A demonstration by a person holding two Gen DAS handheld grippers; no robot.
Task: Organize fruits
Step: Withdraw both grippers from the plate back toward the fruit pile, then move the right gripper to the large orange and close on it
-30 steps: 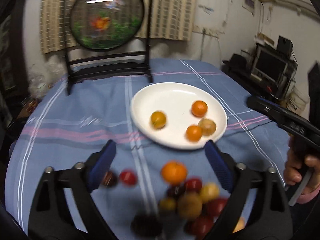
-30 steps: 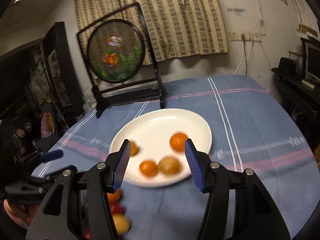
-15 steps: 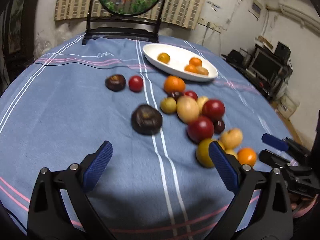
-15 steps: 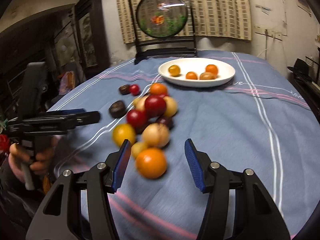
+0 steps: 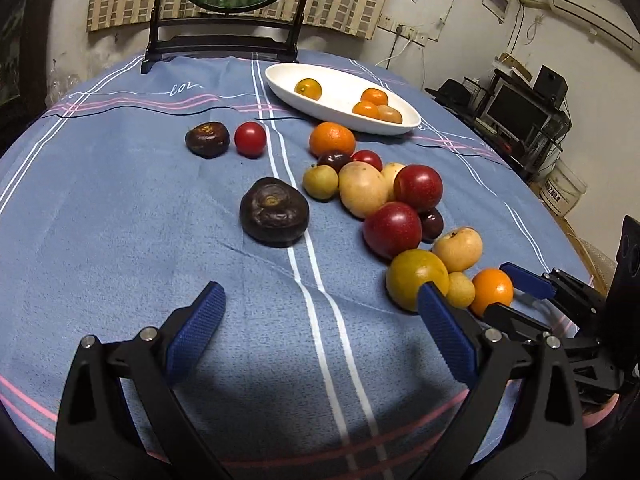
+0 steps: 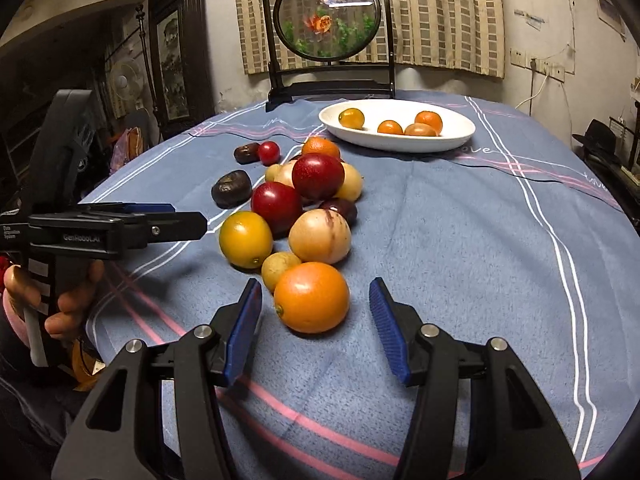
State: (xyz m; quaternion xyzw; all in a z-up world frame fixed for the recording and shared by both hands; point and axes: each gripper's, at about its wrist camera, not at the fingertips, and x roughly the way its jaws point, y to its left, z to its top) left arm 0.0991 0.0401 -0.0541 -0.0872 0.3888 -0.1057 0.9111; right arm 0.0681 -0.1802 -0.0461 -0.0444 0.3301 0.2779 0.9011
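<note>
An orange (image 6: 312, 298) lies at the near end of a fruit pile on the blue cloth. My right gripper (image 6: 315, 286) is open around it, a blue pad on each side and neither touching. The pile behind holds a yellow fruit (image 6: 246, 240), a pale fruit (image 6: 320, 236), red plums (image 6: 318, 176) and a big dark fruit (image 5: 274, 216). My left gripper (image 5: 320, 300) stands wide open over bare cloth, left of the pile, nothing between its fingers. A white plate (image 5: 344, 116) with several small orange fruits sits at the far side. The right gripper (image 5: 502, 288) also shows in the left wrist view.
A black stand with a round goldfish picture (image 6: 328, 20) stands behind the plate (image 6: 400, 144). A hand (image 6: 72, 296) holds the left gripper (image 6: 188, 218) at the table's left edge. A dark fruit (image 5: 207, 139) and a red one (image 5: 250, 139) lie apart from the pile. Shelves with a monitor (image 5: 516, 108) stand on the right.
Both grippers have drawn back from above the plate and come down to the near end of the fruit pile. Over the last half second they barely moved.
</note>
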